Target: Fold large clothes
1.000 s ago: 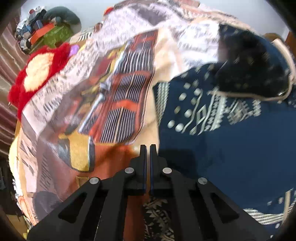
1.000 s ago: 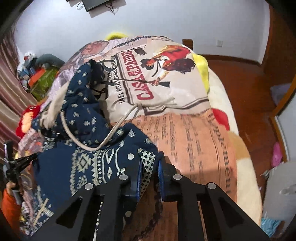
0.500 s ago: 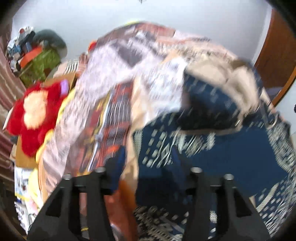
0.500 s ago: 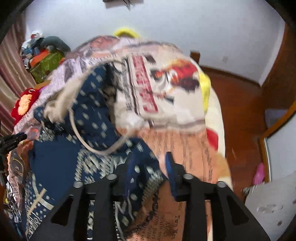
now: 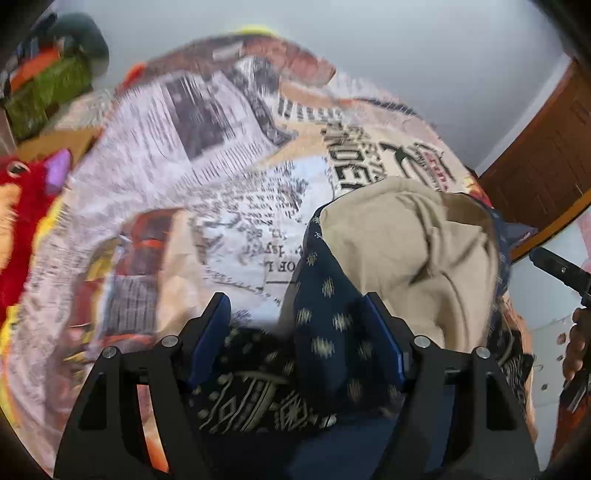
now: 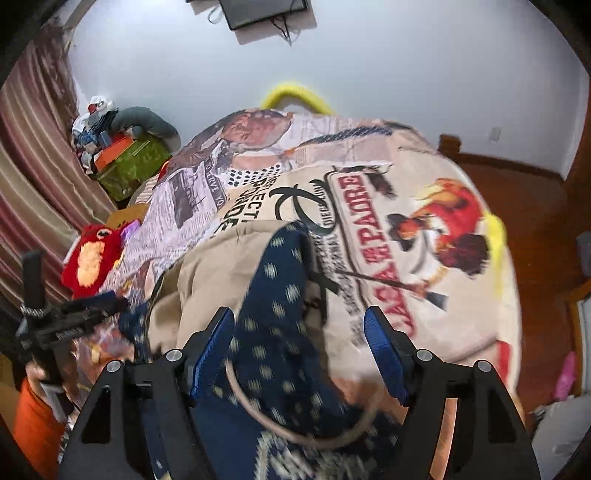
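Note:
A navy patterned hoodie with a beige hood lining lies on a bed covered by a newspaper-print blanket. My left gripper hovers above its hood edge, jaws opening and wide apart, the pads off the cloth. In the right wrist view the same hoodie lies below my right gripper, whose jaws are also opening, with navy cloth and a beige drawstring beneath them but not pinched. The left gripper shows at the left edge there.
A red plush toy lies at the bed's left side. A green box with clutter stands by striped curtains. Wooden floor runs along the right of the bed. A dark screen hangs on the wall.
Both grippers were shut on the hoodie's cloth, then let go and spread their jaws. Both have lifted and pulled back, so more of the bed and hood shows.

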Action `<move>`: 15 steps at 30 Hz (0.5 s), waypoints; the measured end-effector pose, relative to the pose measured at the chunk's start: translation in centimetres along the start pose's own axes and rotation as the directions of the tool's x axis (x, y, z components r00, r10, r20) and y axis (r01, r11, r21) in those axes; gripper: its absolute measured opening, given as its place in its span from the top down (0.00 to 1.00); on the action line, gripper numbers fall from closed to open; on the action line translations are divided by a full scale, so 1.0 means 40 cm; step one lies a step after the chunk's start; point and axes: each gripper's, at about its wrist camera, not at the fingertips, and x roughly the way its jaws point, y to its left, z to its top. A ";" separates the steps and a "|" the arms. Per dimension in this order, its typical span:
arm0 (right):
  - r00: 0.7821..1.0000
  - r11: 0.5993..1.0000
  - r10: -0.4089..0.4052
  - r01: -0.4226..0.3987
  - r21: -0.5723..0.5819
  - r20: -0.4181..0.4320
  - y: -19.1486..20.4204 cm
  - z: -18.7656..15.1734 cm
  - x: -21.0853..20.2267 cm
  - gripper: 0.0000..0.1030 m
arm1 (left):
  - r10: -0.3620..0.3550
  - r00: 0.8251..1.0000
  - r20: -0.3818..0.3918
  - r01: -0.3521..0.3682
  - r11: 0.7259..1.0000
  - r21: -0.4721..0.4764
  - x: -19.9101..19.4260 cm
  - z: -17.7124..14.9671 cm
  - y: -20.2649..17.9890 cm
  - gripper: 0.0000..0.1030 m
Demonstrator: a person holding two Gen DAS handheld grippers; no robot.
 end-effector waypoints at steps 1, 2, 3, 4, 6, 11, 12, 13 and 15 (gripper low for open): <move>1.000 1.000 0.007 -0.007 0.013 -0.014 -0.001 0.017 0.033 0.31 | -0.012 1.000 -0.018 0.012 1.000 -0.007 0.026 0.005 0.002 0.29; 1.000 1.000 0.016 -0.015 0.027 -0.024 -0.002 0.032 0.064 0.31 | -0.031 0.999 -0.039 0.030 0.999 -0.013 0.052 0.011 0.003 0.29; 0.999 0.999 0.027 -0.026 0.042 -0.037 -0.004 0.043 0.093 0.31 | -0.046 0.998 -0.054 0.045 0.999 -0.019 0.069 0.015 0.001 0.29; 0.998 0.998 0.041 -0.038 0.057 -0.050 -0.008 0.050 0.117 0.31 | -0.060 0.996 -0.069 0.059 0.998 -0.023 0.087 0.018 0.000 0.29; 0.993 0.993 0.076 -0.067 0.094 -0.087 -0.015 0.065 0.174 0.31 | -0.073 0.993 -0.091 0.072 0.997 -0.016 0.116 0.022 -0.008 0.41; 0.987 0.979 0.127 -0.109 0.172 -0.094 -0.024 0.083 0.253 0.46 | -0.048 0.996 -0.071 0.054 0.995 0.078 0.121 0.019 -0.057 0.74; 0.987 0.978 0.134 -0.117 0.173 -0.090 -0.021 0.085 0.257 0.55 | -0.033 0.998 -0.057 0.039 0.994 0.107 0.114 0.018 -0.068 0.84; 0.988 0.980 0.128 -0.113 0.162 -0.086 -0.017 0.085 0.256 0.65 | -0.013 0.999 -0.039 0.019 0.990 0.141 0.102 0.015 -0.081 0.86; 0.991 0.988 0.108 -0.098 0.122 -0.076 -0.001 0.085 0.249 0.71 | 0.013 1.000 0.009 -0.015 0.982 0.186 0.070 0.010 -0.102 0.88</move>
